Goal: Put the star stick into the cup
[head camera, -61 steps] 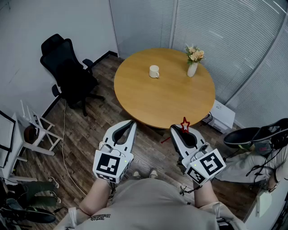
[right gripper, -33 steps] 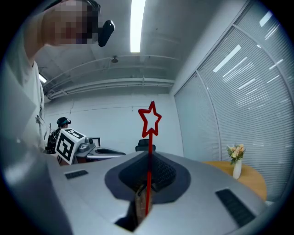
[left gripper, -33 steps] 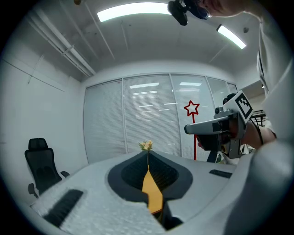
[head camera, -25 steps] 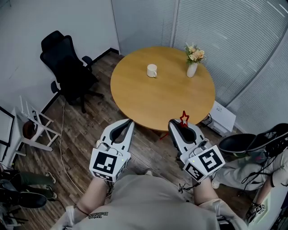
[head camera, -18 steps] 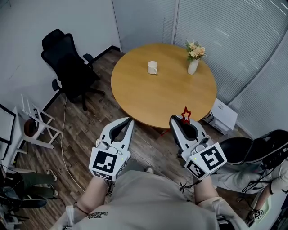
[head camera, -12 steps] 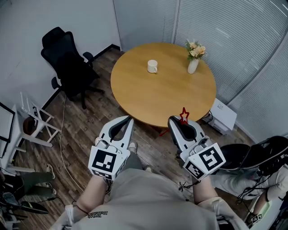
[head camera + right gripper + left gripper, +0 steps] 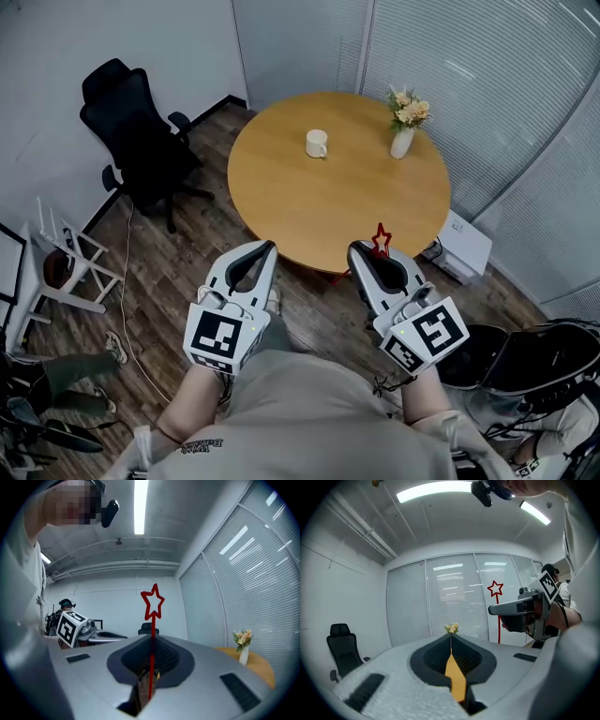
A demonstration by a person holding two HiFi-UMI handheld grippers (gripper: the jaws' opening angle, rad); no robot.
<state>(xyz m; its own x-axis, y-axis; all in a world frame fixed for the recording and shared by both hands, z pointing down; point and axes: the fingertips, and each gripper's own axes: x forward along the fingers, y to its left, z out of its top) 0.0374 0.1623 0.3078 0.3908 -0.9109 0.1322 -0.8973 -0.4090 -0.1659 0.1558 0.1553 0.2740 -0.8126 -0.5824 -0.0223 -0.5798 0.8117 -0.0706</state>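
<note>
Red star stick (image 7: 381, 242), pinched upright in your right gripper (image 7: 368, 253), can pivot and miss the cup (image 7: 317, 143) if jolted.

A: What's between the right gripper's (image 7: 151, 641) jaws?
B: The star stick (image 7: 153, 603), upright, clamped by its stem, star towards twelve o'clock.
A: Anything else?
B: Flower vase (image 7: 243, 652) on the table (image 7: 262, 665) at four; left gripper (image 7: 119, 636) at eight.

Head view looks steeply down over left gripper (image 7: 266, 247) and right gripper (image 7: 357, 249); their level views also catch the vase (image 7: 400, 143).
</note>
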